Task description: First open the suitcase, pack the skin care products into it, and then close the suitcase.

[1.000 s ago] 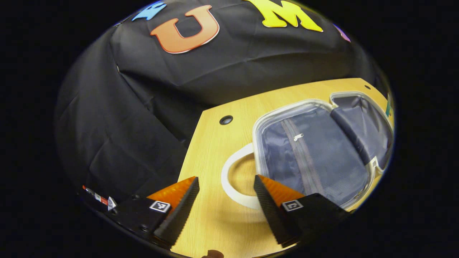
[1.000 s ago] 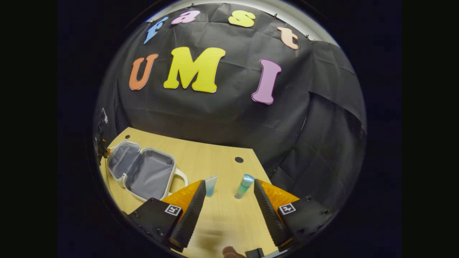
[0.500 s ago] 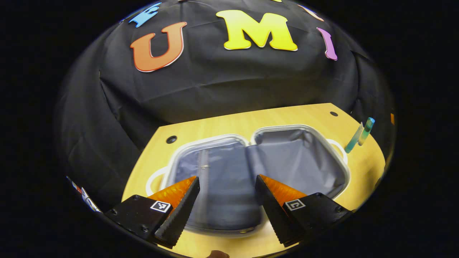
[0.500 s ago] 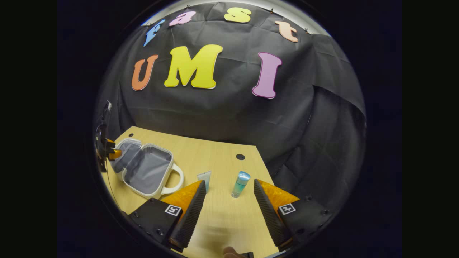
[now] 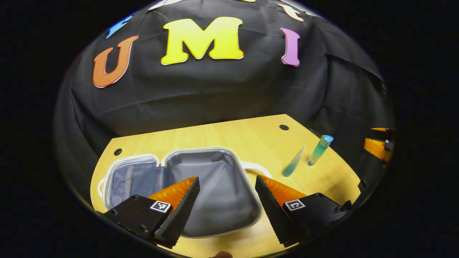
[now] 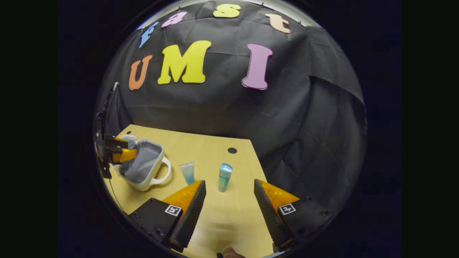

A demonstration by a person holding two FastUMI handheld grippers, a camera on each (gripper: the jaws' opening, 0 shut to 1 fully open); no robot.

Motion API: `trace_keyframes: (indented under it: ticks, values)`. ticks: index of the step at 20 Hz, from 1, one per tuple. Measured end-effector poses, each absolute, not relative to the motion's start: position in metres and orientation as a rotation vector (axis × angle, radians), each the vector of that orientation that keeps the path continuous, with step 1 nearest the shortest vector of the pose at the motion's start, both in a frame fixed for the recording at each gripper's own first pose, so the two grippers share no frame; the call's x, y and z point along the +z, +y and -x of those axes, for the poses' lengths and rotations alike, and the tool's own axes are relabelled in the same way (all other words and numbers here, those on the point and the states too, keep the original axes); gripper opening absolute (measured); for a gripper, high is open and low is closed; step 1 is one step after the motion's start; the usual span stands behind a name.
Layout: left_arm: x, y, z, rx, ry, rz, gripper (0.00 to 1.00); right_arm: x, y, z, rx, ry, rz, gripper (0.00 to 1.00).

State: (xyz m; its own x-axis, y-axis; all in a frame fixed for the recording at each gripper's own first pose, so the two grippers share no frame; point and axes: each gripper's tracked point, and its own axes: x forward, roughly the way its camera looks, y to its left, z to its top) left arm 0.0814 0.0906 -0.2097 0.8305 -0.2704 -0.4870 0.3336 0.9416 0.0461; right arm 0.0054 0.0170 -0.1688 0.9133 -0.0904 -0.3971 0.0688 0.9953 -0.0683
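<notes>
My left gripper [image 5: 226, 200] jaws spread above the open white hard-shell suitcase [image 5: 215, 186] with grey fabric lining on the pale wooden counter [image 5: 229, 134], my right gripper [image 6: 229, 204] jaws spread before the upright teal bottle [image 6: 225, 177], flat translucent blue tube [image 6: 188, 172] just beside it.

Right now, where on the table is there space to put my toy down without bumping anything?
The near table in front of the right gripper is bare, and so is the strip behind the bottle and tube up to the wall. It is crowded on the left, where the open suitcase lies with the left gripper over it.
</notes>
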Motion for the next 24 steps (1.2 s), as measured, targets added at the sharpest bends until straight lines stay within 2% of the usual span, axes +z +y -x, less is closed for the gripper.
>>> trace_keyframes:
  ticks: [8, 11, 19, 22, 23, 24]
  values:
    - [-0.237, -0.048, -0.075, -0.507, 0.529, -0.174, 0.99, -0.192, -0.032, -0.004, -0.094, 0.465, 0.051, 0.8]
    - [-0.256, -0.077, -0.083, -0.527, 0.526, -0.218, 0.99, -0.199, -0.046, -0.006, -0.087, 0.483, 0.06, 0.8]
    - [-0.319, -0.104, -0.128, -0.435, 0.579, -0.151, 1.0, -0.245, -0.066, -0.026, -0.069, 0.556, 0.068, 0.8]
    - [-0.339, -0.102, -0.136, -0.405, 0.608, -0.142, 0.9, -0.259, -0.058, -0.038, -0.022, 0.567, 0.074, 0.79]
    - [-0.344, -0.101, -0.137, -0.399, 0.617, -0.145, 0.83, -0.262, -0.051, -0.043, 0.011, 0.559, 0.078, 0.79]
    - [-0.348, -0.102, -0.139, -0.4, 0.619, -0.14, 0.86, -0.263, -0.045, -0.05, 0.039, 0.545, 0.089, 0.8]
